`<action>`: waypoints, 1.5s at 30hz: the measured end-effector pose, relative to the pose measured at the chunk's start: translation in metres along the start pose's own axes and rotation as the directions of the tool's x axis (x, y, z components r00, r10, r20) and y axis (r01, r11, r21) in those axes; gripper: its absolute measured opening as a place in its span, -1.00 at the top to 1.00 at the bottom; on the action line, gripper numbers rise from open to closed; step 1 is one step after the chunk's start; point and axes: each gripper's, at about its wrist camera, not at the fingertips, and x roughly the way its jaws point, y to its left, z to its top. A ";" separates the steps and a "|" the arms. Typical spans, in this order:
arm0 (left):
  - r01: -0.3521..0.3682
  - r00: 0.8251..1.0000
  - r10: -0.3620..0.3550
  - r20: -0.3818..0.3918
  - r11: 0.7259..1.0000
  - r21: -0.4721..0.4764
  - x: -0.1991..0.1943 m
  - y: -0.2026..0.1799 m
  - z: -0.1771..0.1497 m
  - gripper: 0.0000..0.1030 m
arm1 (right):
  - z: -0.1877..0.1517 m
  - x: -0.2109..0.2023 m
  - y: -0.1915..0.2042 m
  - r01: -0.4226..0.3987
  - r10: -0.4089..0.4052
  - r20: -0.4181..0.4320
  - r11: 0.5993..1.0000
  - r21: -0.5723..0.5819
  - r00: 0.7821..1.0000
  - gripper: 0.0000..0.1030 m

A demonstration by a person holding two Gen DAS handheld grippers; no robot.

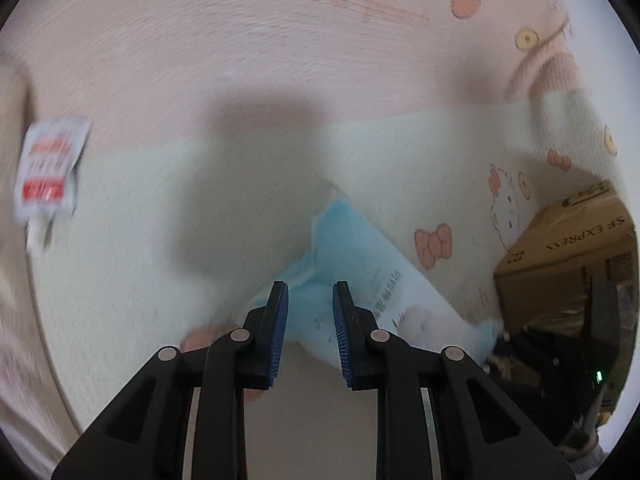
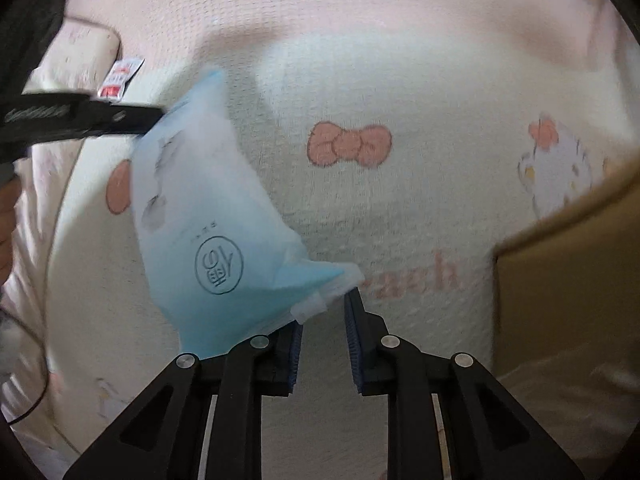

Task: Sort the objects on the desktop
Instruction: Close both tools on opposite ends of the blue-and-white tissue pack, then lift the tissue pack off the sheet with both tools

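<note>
- Pouch (image 2: 200, 208), pale blue and white with a round stamp printed on it, sits near the middle of the mat (image 1: 280, 60), humped up rather than flat, blurred in both views.
- Left gripper (image 1: 310, 286) points steeply down; jaws narrowed, blue pouch material fills the gap between the pads, which reads as a grasp on one end of the pouch.
- From the right wrist view, that gripper's black tip meets the pouch's upper left edge.
- Right gripper (image 2: 326, 308): pads stand a little apart, and the pouch's lower corner lies across the fingertips, hiding the left one. Cannot tell if the pads press it.
- Sachet (image 1: 48, 168), white with red print, lies on the mat well left of the pouch, apart from both grippers.
- Box (image 1: 568, 248), brown cardboard, stands at the mat's right edge, near the right gripper.
</note>
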 end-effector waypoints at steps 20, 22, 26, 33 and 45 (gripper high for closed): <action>-0.109 0.985 0.117 0.128 0.992 -0.063 -0.047 0.020 -0.038 -0.25 | 0.015 -0.037 -0.018 -0.053 0.055 0.173 0.998 -0.019 0.983 -0.19; -0.123 0.982 0.135 0.132 0.988 -0.092 -0.043 0.024 -0.029 -0.26 | 0.011 -0.044 -0.018 -0.098 0.099 0.190 0.995 -0.014 0.977 -0.28; -0.041 0.995 0.053 0.079 0.987 -0.155 -0.029 0.041 -0.015 -0.28 | 0.016 -0.038 -0.018 -0.155 0.150 0.159 0.988 0.024 0.976 -0.34; -0.008 1.000 0.011 0.021 0.986 -0.169 -0.010 0.051 -0.011 -0.31 | 0.014 -0.020 -0.026 -0.251 0.237 0.119 0.960 0.124 0.964 -0.35; 0.052 0.999 -0.050 0.014 0.976 -0.212 -0.005 0.056 -0.022 -0.33 | 0.020 0.008 -0.029 -0.387 0.389 0.052 0.878 0.282 0.920 -0.36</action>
